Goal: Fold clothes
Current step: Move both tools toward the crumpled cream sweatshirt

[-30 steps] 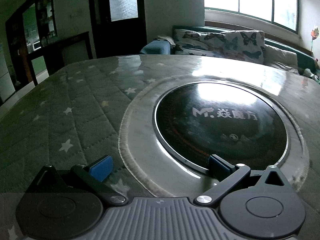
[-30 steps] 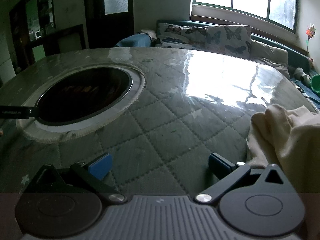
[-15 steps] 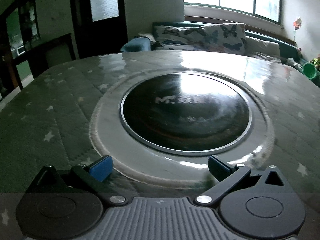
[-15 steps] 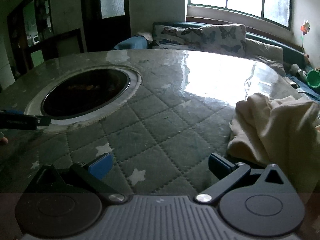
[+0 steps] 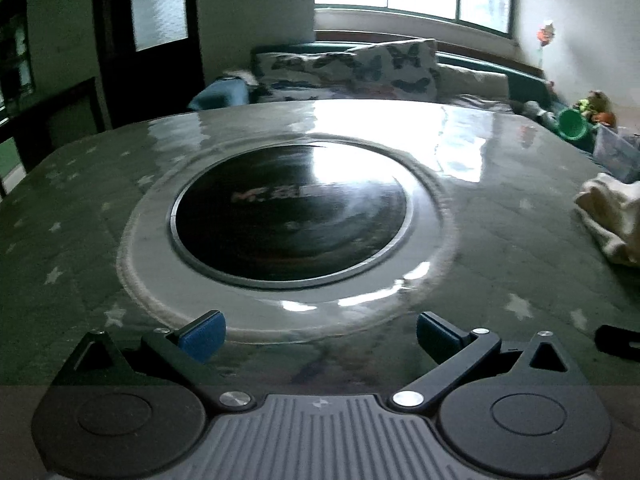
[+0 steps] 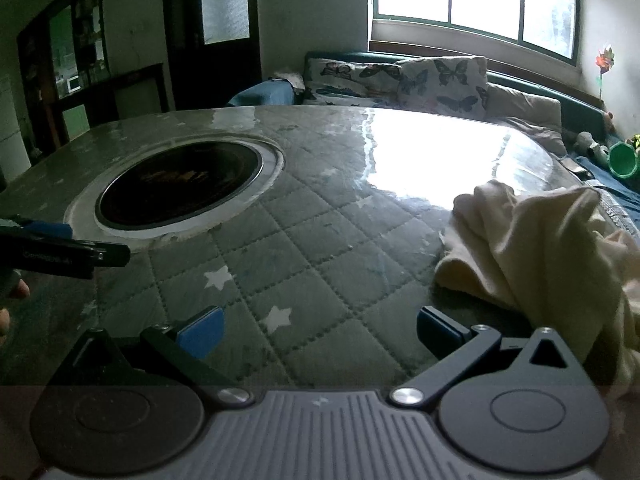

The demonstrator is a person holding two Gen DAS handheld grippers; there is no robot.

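My left gripper [image 5: 318, 332]: jaws apart, empty, near the round black cooktop [image 5: 290, 214]. My right gripper [image 6: 318, 330]: jaws apart, empty. 1 cream garment [image 6: 536, 248]: crumpled, right side of quilted table [image 6: 320, 248].

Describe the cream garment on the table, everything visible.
The cream garment is a soft, knit-looking cloth, unfolded and bunched into a rumpled heap with deep creases and one raised fold. It lies on the quilted star-print table cover at the table's right side, well apart from the round black cooktop. It runs out of frame at the right, so its type and full shape cannot be told. The right gripper, open, is just left of it, not touching.
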